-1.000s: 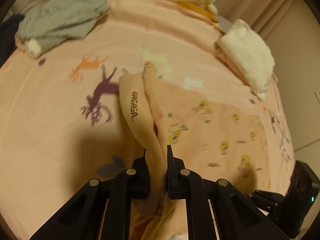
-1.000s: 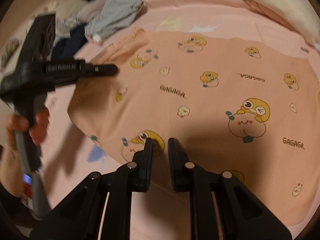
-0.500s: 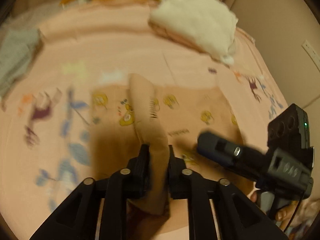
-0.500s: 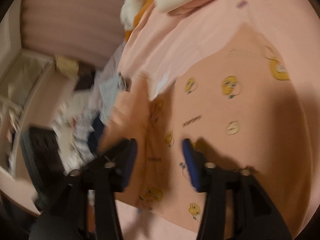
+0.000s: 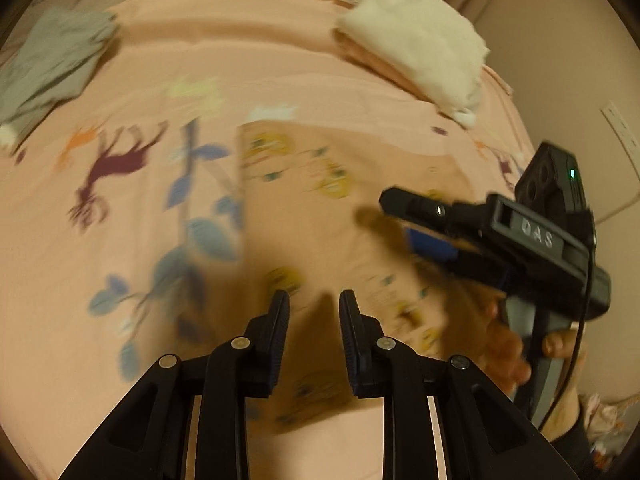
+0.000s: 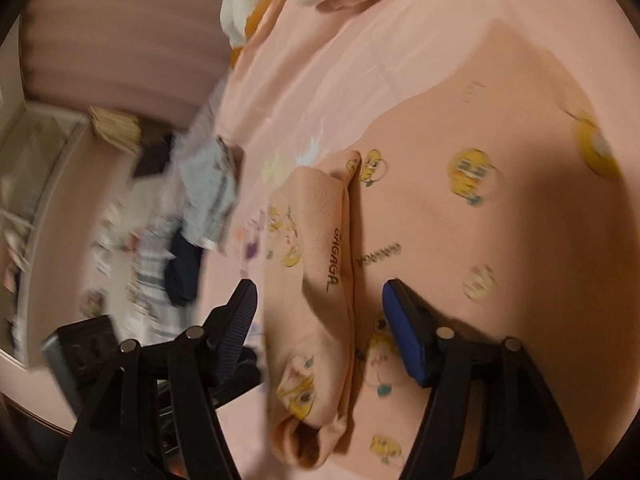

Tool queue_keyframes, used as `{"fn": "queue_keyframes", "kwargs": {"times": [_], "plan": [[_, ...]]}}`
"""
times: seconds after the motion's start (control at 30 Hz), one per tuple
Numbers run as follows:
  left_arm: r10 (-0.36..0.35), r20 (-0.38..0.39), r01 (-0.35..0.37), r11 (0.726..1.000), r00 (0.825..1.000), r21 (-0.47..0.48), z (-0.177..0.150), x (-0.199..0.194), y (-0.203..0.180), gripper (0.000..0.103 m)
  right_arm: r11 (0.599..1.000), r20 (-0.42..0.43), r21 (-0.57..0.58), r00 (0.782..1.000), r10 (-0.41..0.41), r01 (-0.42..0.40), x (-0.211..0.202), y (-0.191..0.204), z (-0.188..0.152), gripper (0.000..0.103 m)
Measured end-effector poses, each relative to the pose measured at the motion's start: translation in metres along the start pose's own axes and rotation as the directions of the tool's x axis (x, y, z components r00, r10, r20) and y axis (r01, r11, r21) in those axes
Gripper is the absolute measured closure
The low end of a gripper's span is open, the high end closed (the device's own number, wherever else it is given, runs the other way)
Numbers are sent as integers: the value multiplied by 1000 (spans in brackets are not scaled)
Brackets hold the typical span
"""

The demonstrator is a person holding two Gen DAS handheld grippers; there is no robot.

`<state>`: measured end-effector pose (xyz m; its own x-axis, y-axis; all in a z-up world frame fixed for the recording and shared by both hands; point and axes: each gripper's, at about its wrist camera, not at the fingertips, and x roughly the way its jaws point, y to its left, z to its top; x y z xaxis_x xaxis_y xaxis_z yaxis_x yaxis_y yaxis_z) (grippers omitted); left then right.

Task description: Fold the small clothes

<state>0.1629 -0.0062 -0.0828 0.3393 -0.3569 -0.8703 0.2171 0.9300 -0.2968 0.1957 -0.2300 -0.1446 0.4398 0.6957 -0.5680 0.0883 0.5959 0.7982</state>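
Observation:
A peach garment [image 5: 340, 200] printed with yellow cartoon faces and "GAGAGA" lies on the pink bedspread [image 5: 240, 60]. Its left part is folded over into a long flap [image 6: 320, 264] that lies on top of the rest. My left gripper [image 5: 314, 308] is open and empty just above the garment's near edge. My right gripper [image 6: 320, 300] is wide open, its fingers [image 6: 404, 328] on either side of the folded flap without touching it. It also shows in the left wrist view [image 5: 432, 232], hovering over the garment's right part.
A white fluffy folded pile [image 5: 420, 44] sits at the far right of the bed, a grey garment [image 5: 52, 60] at the far left. More loose clothes [image 6: 192, 216] lie past the bed's left side. A wall socket [image 5: 620, 128] is on the right.
My left gripper has let go of the garment's flap and opened; the flap now lies folded over. My right gripper opened wide and moved over the flap.

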Motion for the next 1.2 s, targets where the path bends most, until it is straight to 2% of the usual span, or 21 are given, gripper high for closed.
{"fn": "queue_keyframes", "kwargs": {"times": [0.13, 0.2, 0.27, 0.3, 0.4, 0.57, 0.77, 0.9, 1.0, 1.07, 1.13, 1.2], "plan": [[4, 0, -4, 999, 1000, -47, -6, -6, 20, 81, 991, -5, -108, 997, -81, 80, 27, 20, 11, 44], [3, 1, -3, 998, 1000, -62, -7, -7, 25, 81, 981, -6, -153, 992, -125, 122, 40, 23, 13, 56], [-7, 2, 7, 997, 1000, -74, -7, -8, 28, 81, 966, 11, -184, 983, -183, 182, 48, 22, 17, 87], [-10, 4, 10, 997, 1000, -75, -7, -9, 29, 81, 968, 14, -186, 985, -172, 171, 44, 21, 16, 91], [-11, 4, 11, 998, 1000, -69, -8, -10, 29, 81, 969, 62, -208, 990, -126, 136, 23, 25, 20, 93], [-29, 5, 29, 999, 1000, -43, -5, -10, 19, 81, 959, 161, -250, 983, -93, 131, -33, 38, 34, 93], [-57, -15, 58, 998, 998, 29, 1, 5, -16, 81, 947, 230, -192, 950, -213, 259, -80, 1, 48, 92], [-82, -42, 86, 992, 996, 93, 3, 22, -50, 81, 951, 171, -114, 949, -265, 286, -75, -42, 46, 91], [-89, -54, 96, 983, 995, 154, 1, 34, -75, 81, 974, 143, -52, 967, -210, 220, -73, -63, 46, 88], [-86, -60, 96, 976, 994, 196, -1, 41, -86, 81, 987, 149, -13, 976, -156, 160, -75, -69, 49, 79], [-69, -74, 84, 971, 995, 225, -4, 50, -94, 81, 993, 165, -1, 980, -113, 115, -78, -72, 54, 70], [-57, -81, 74, 968, 995, 240, -5, 55, -94, 81, 996, 176, 1, 981, -84, 85, -76, -73, 64, 69]]}}
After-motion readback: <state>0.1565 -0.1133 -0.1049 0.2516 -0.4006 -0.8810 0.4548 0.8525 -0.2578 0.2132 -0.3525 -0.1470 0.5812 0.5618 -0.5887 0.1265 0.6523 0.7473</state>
